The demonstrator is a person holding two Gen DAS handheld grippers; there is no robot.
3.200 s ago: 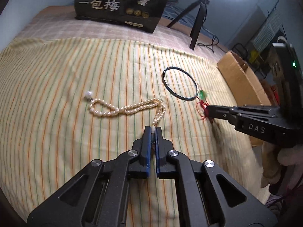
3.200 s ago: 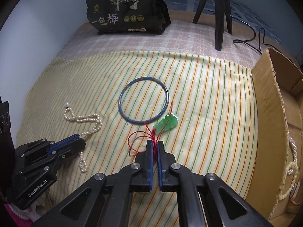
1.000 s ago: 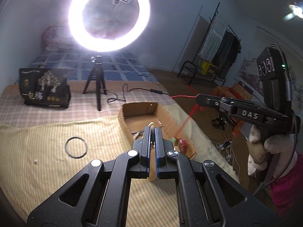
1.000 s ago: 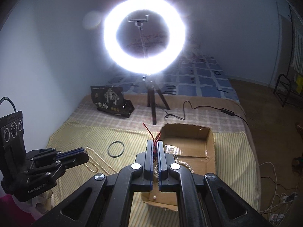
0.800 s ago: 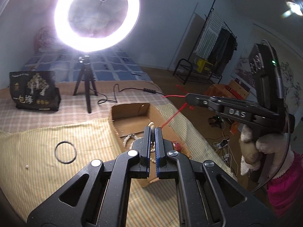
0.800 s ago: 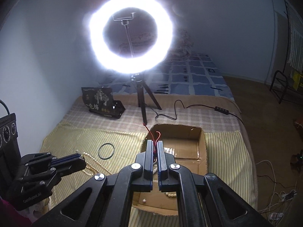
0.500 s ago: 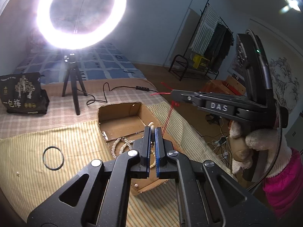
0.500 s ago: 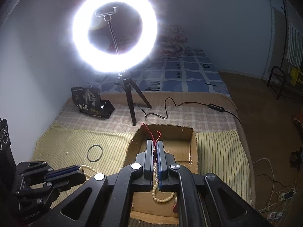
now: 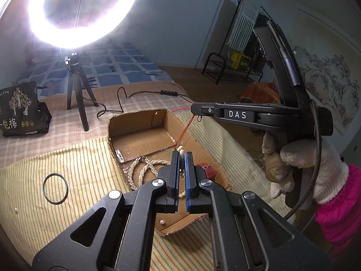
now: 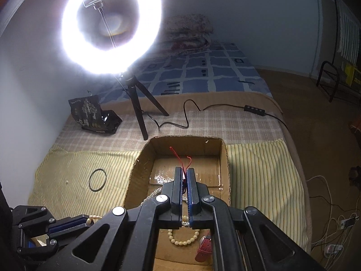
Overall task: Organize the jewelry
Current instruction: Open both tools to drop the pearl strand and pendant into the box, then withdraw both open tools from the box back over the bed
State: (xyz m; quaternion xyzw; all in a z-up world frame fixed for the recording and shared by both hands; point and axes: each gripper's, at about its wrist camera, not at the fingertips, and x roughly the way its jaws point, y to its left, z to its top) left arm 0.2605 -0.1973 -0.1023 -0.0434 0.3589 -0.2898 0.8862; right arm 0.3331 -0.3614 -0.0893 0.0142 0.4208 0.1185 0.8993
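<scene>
My left gripper [image 9: 181, 155] is shut on the pearl necklace [image 9: 180, 152], held above the open cardboard box [image 9: 140, 143]; its beads hang down between the jaws. My right gripper [image 10: 184, 172] is shut on the red cord [image 10: 180, 158] of the jade pendant, also over the box [image 10: 144, 158]. In the left wrist view the right gripper [image 9: 196, 110] hangs over the box's far right corner with the red cord [image 9: 185, 131] running down into it. The pendant itself is hidden. A dark bangle [image 9: 55, 188] lies on the striped cloth, also seen in the right wrist view [image 10: 97, 179].
The box holds pearl strands [image 9: 144, 169], a bead bracelet [image 10: 182, 239] and a red watch strap [image 10: 204, 248]. A ring light on a tripod [image 10: 140, 113] and a black snack bag [image 10: 90, 115] stand behind. A loose pearl [image 9: 15, 210] lies on the cloth.
Both grippers lifted their jewelry off the striped cloth and carried it right, over the cardboard box. In the last half second they have moved closer and lower over it.
</scene>
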